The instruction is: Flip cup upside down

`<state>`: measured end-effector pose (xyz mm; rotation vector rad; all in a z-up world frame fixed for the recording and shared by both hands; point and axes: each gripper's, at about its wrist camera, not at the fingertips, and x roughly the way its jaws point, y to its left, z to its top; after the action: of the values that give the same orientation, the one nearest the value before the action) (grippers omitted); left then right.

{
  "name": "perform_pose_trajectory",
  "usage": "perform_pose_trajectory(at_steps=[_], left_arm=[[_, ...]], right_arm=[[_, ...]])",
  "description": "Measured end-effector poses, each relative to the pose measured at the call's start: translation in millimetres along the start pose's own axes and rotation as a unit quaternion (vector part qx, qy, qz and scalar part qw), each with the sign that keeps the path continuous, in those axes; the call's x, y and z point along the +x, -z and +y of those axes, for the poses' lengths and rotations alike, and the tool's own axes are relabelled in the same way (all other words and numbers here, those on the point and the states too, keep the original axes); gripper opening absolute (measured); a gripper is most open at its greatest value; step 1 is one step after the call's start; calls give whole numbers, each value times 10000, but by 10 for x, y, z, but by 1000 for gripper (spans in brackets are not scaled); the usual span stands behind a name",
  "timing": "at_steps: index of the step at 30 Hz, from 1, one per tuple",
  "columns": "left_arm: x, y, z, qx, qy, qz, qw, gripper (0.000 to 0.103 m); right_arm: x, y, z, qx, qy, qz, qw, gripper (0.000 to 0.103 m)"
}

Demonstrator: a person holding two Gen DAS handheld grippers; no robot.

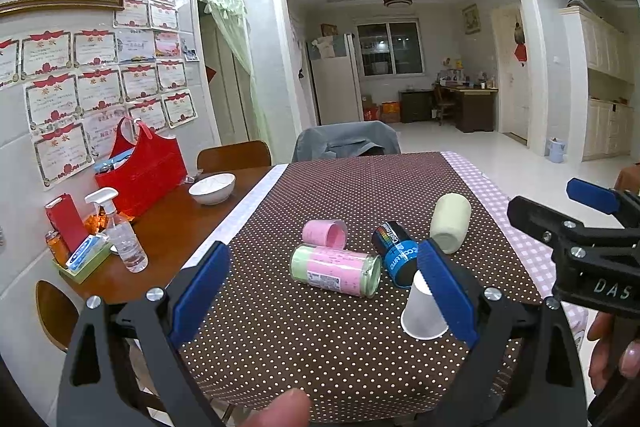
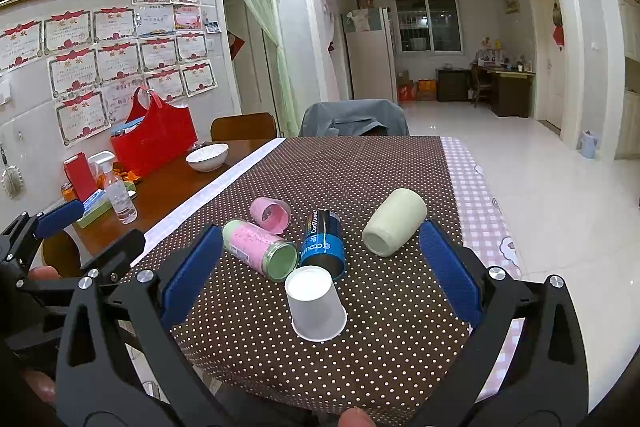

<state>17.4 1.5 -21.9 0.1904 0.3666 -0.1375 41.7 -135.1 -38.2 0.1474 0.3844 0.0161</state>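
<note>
A white paper cup [image 2: 316,303] stands upside down, rim on the brown dotted tablecloth [image 2: 380,347], near the front edge. It also shows in the left wrist view [image 1: 422,309], partly behind the left gripper's right finger. My right gripper [image 2: 320,277] is open and empty, its fingers wide on either side of the cup, above and nearer than it. My left gripper [image 1: 324,291] is open and empty, left of the cup. The right gripper [image 1: 576,223] shows at the right edge of the left wrist view.
Lying on the cloth behind the cup: a pink-and-green jar [image 2: 260,247], a pink cup [image 2: 272,215], a black-and-blue can [image 2: 324,243] and a cream cup [image 2: 394,223]. On the wooden table at left: a white bowl [image 2: 207,155], spray bottle [image 2: 118,193], red basket [image 2: 154,137].
</note>
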Motion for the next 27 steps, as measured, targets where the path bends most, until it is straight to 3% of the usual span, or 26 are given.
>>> perform_pose_trajectory(at_steps=[27], left_arm=[[11,-1,64,-69,-33,-19,10000,93]], right_arm=[[19,19,-12,36,-25,25,10000,97]])
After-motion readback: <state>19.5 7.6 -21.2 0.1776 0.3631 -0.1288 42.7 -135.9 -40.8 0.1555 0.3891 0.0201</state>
